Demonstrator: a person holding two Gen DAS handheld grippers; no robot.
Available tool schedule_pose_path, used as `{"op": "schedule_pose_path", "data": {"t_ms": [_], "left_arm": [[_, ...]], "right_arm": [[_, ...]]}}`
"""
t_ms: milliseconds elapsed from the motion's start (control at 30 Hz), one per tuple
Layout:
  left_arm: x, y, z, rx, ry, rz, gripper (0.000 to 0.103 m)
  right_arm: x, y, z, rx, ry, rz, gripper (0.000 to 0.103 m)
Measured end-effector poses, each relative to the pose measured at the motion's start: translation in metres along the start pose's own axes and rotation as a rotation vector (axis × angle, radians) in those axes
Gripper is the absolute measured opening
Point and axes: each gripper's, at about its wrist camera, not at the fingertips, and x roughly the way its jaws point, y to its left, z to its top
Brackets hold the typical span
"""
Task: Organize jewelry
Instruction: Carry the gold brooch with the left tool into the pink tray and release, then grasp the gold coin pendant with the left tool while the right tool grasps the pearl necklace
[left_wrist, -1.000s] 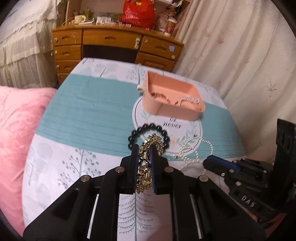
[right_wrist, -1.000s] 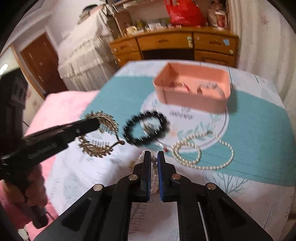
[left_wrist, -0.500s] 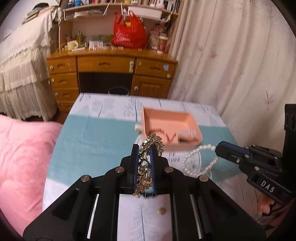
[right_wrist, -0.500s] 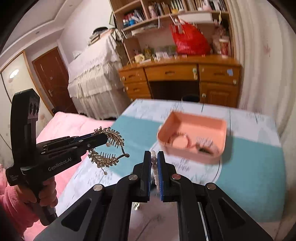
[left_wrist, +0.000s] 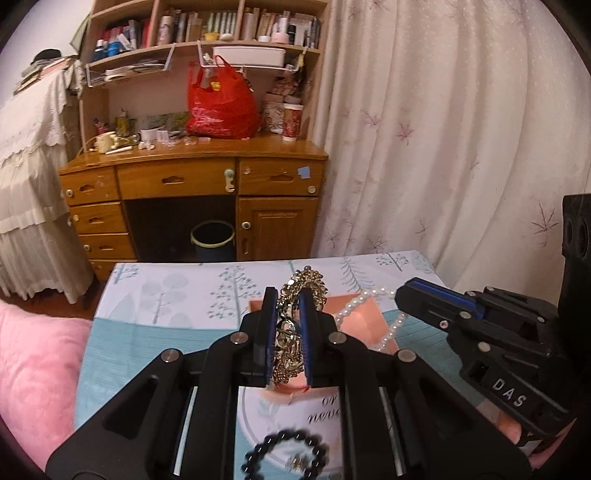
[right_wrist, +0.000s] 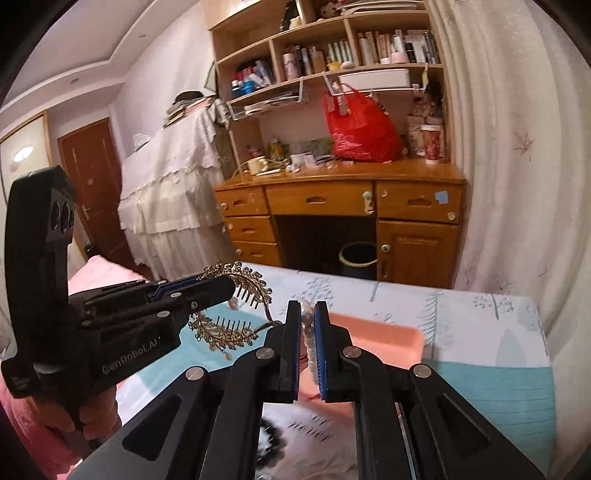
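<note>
My left gripper (left_wrist: 287, 306) is shut on a gold hair comb (left_wrist: 295, 295) and holds it in the air over the near side of the pink tray (left_wrist: 364, 321). The comb (right_wrist: 236, 317) also hangs from that gripper in the right wrist view. My right gripper (right_wrist: 306, 325) is shut on a white pearl necklace (right_wrist: 308, 339), which dangles over the pink tray (right_wrist: 384, 339). The pearls (left_wrist: 373, 314) also hang from the right gripper (left_wrist: 402, 295) in the left wrist view. A black bead bracelet (left_wrist: 284, 450) lies on the table below.
The table (left_wrist: 166, 295) has a teal and white leaf-print cloth. A pink cushion (left_wrist: 33, 362) lies at the left. A wooden desk (left_wrist: 192, 195) with a red bag (left_wrist: 221, 107), a bin (left_wrist: 212, 240) and a cream curtain (left_wrist: 443, 147) stand behind.
Both grippers have risen and tilted up with their jewelry. The comb and the pearls left the table and moved toward the pink tray; the black bracelet stayed on the table.
</note>
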Motion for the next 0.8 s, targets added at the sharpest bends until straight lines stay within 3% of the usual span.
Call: {"op": "schedule_pose_path", "data": {"t_ms": [33, 133, 167, 200, 267, 433, 533, 567, 800], "left_arm": [[0.011, -0.001, 0.003, -0.007, 0.017, -0.004, 0.009], [0.04, -0.002, 0.006, -0.036, 0.11, 0.003, 0.016], [0.045, -0.002, 0.006, -0.042, 0.121, 0.013, 0.026], [0.047, -0.002, 0.005, -0.054, 0.117, 0.02, 0.045], [0.046, 0.001, -0.001, -0.073, 0.111, 0.022, 0.067], [0.034, 0.007, -0.011, -0.081, 0.133, 0.042, 0.069], [0.024, 0.01, -0.023, -0.091, 0.172, 0.067, 0.069], [0.021, 0.01, -0.029, -0.097, 0.188, 0.073, 0.069], [-0.008, 0.005, -0.085, -0.125, 0.192, 0.149, 0.07]], "right_arm": [[0.006, -0.005, 0.001, 0.003, 0.001, -0.006, 0.009], [0.026, -0.023, 0.0, 0.008, 0.054, -0.032, 0.048], [0.029, -0.029, -0.003, 0.005, 0.054, -0.043, 0.052], [0.03, -0.033, -0.006, 0.007, 0.05, -0.052, 0.053], [0.03, -0.042, -0.013, 0.027, 0.061, -0.066, 0.055], [0.026, -0.064, -0.031, 0.043, 0.096, -0.112, 0.067], [0.017, -0.073, -0.045, 0.078, 0.113, -0.129, 0.089], [0.013, -0.075, -0.049, 0.091, 0.12, -0.133, 0.092], [0.009, -0.09, -0.107, 0.18, 0.268, -0.159, 0.092]]}}
